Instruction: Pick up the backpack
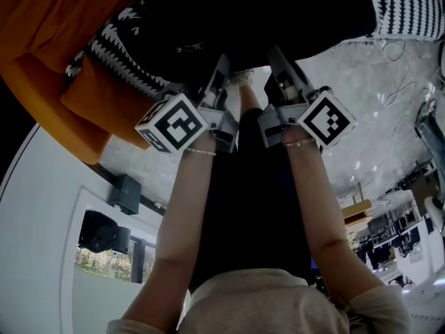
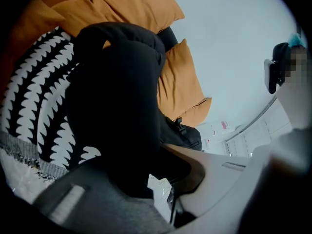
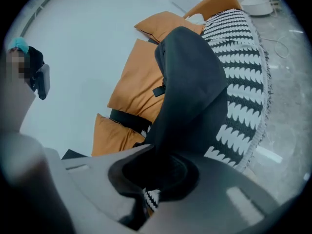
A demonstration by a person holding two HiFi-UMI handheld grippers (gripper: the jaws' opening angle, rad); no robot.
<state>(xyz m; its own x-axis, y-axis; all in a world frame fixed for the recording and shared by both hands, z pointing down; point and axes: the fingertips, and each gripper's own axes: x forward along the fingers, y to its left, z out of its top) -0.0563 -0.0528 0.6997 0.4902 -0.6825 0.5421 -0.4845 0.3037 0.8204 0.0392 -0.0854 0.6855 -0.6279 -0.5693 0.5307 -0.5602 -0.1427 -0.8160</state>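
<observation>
Gripping looks done and lifting is what's left, judging by both tools being clamped on the bag while the bag is not clearly off the seat. Orange sofa cushions point(image 1: 49, 54) fill the upper left of the head view, with a black-and-white throw point(image 1: 122, 58) draped over them. The black backpack point(image 1: 264, 12) sits against that throw at the top centre of the head view, straight ahead of both arms. Can't tell whether its base has left the throw, since the underside is out of sight in all 3 views.

Left gripper point(image 1: 221, 68) reaches into the bag's near edge on the left side. In the left gripper view its 2 jaws are nearly together, with a fold of black backpack fabric pinched between them and the bag body rising straight up from the jaws. Right gripper point(image 1: 276, 58) does the same just beside it on the right. In the right gripper view the jaws are nearly closed around a bunched dark fold of the bag, with a bit of throw pattern showing in the small gap below. The 2 grippers are side by side, near each other, both touching the bag.

Remaining: raise it clear of the sofa, probably with both hands together, since each pinch of fabric is small and could slip.
</observation>
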